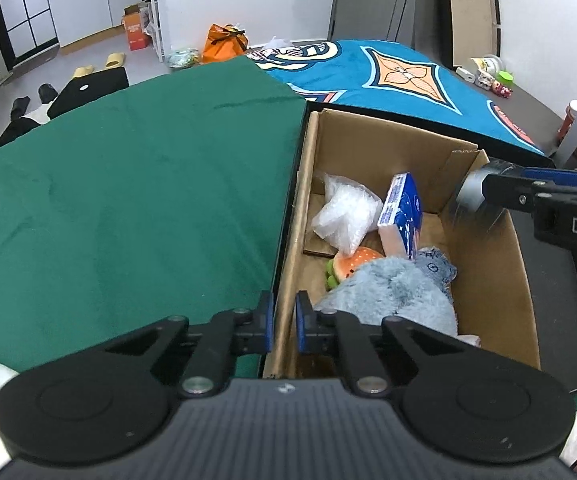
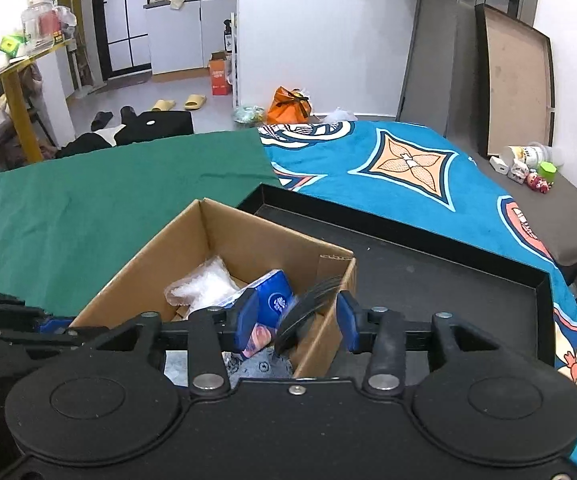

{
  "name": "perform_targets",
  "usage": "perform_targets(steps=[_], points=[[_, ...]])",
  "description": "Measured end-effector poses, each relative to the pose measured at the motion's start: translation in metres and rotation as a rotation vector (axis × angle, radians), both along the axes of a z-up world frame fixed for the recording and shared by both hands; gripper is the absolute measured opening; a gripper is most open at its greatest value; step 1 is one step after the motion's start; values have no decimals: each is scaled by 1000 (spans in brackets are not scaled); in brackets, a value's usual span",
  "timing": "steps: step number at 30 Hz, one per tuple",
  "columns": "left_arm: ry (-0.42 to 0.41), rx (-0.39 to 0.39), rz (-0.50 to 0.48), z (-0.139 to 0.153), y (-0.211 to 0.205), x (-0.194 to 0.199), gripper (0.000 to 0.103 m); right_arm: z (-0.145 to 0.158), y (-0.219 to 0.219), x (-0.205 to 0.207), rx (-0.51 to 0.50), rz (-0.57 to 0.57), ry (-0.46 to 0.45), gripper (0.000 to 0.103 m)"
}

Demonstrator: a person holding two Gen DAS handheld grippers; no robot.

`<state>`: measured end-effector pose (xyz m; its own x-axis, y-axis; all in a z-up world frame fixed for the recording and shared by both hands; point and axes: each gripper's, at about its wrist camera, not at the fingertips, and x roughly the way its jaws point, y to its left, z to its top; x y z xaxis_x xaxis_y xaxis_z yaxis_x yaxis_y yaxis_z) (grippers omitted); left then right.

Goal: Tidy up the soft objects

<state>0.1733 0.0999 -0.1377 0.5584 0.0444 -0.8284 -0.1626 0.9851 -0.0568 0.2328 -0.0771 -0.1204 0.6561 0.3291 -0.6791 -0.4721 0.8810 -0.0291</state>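
Observation:
An open cardboard box [image 1: 372, 148] holds a clear plastic bag [image 1: 344, 212], a blue tissue pack [image 1: 402, 216], a burger plush [image 1: 352, 264], a fluffy pale-blue plush [image 1: 388, 292] and a grey-blue cloth [image 1: 436, 268]. My left gripper [image 1: 284, 320] is shut on the box's left wall, one blue pad on each side. My right gripper [image 2: 297, 320] is over the box's [image 2: 248, 248] near right corner. Its jaws stand apart around a blurred dark grey thing [image 2: 304, 312], with gaps on both sides. In the left wrist view that grey thing [image 1: 470, 196] shows at my right gripper's [image 1: 488, 192] tip.
The box stands in a shallow black tray [image 2: 428, 272]. A green cloth [image 1: 128, 184] lies to its left and a blue patterned blanket [image 2: 408, 168] behind. Small toys and jars [image 2: 528, 168] sit at the far right. An orange bag [image 2: 288, 106], slippers and shoes lie on the floor beyond.

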Motion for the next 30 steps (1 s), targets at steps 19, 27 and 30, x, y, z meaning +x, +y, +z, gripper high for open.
perform_targets(steps=[19,27,30], points=[[-3,1,-45,27,-9,-11,32,13,-46,-46,96,-183,58,58],[-49,40,-51,59,-29,-28,73,28,-69,-63,170,-212,58,81],[-56,44,-39,69,-35,-35,80,33,-80,-68,196,-223,60,93]])
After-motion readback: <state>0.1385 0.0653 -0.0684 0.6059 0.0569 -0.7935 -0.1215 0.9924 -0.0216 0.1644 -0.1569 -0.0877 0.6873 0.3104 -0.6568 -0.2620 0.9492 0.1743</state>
